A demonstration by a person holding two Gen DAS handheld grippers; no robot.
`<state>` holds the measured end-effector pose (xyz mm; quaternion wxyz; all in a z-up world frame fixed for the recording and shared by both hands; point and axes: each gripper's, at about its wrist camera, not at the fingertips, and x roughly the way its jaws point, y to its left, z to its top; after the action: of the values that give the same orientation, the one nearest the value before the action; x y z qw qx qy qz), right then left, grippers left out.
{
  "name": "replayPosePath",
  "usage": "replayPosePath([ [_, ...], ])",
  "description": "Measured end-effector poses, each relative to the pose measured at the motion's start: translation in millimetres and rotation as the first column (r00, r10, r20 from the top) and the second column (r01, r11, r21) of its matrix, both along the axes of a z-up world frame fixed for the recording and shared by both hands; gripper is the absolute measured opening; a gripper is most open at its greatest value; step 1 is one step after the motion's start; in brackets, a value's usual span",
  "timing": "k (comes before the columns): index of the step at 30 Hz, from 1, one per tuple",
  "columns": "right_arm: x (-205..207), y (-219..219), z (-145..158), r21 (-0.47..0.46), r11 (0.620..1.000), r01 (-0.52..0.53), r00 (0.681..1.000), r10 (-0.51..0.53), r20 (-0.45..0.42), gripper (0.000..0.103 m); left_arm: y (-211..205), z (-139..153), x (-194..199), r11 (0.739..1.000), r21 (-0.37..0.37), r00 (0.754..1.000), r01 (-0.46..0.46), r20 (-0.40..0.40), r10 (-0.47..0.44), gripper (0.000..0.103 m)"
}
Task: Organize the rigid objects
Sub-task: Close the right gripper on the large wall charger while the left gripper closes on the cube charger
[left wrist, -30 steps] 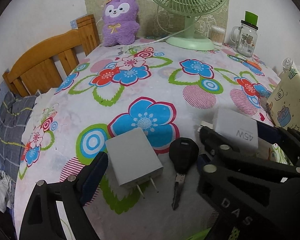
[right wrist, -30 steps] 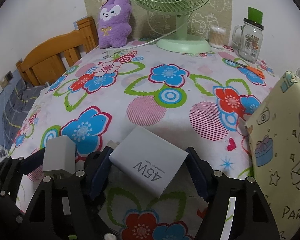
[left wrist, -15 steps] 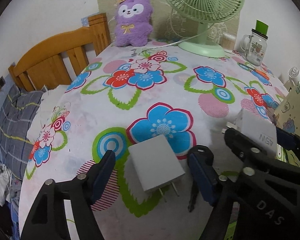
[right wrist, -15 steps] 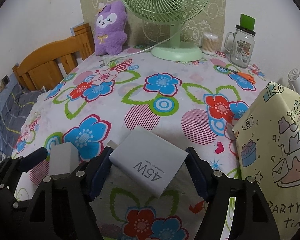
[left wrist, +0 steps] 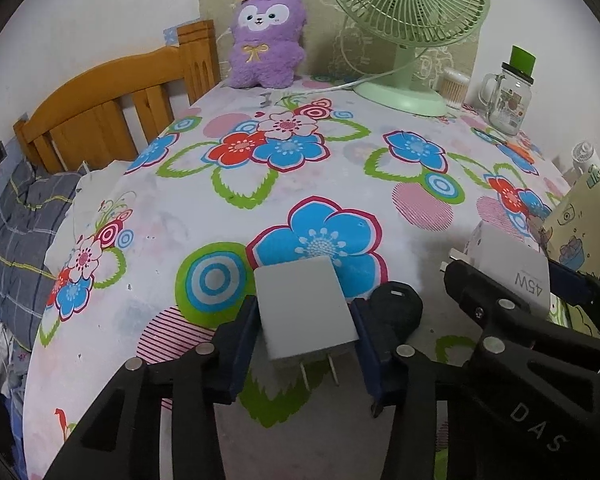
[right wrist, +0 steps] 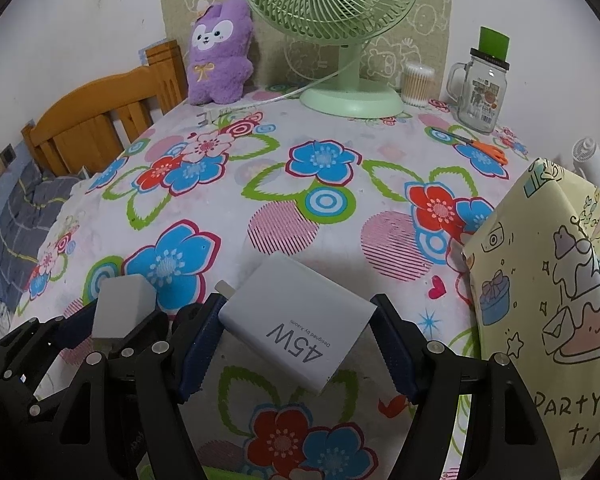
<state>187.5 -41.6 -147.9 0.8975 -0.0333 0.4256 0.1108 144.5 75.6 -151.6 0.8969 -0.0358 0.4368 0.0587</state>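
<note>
Now small charger (left wrist: 306, 312) between left tool (left wrist: 304, 344) pads.

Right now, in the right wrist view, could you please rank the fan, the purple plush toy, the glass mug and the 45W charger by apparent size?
1. fan
2. 45W charger, purple plush toy: look alike; charger is much nearer
3. glass mug
</note>
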Motion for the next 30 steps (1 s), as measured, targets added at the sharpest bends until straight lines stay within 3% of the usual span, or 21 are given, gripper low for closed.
replayPosePath([
  [30, -43.2, -12.8, 34.5, -0.004, 1.0, 0.01, 0.999, -0.01, 0.051, 0.075, -17.2, 34.2, -37.3, 0.999, 0.024, 0.997, 0.04, 0.064, -0.041, 0.043],
])
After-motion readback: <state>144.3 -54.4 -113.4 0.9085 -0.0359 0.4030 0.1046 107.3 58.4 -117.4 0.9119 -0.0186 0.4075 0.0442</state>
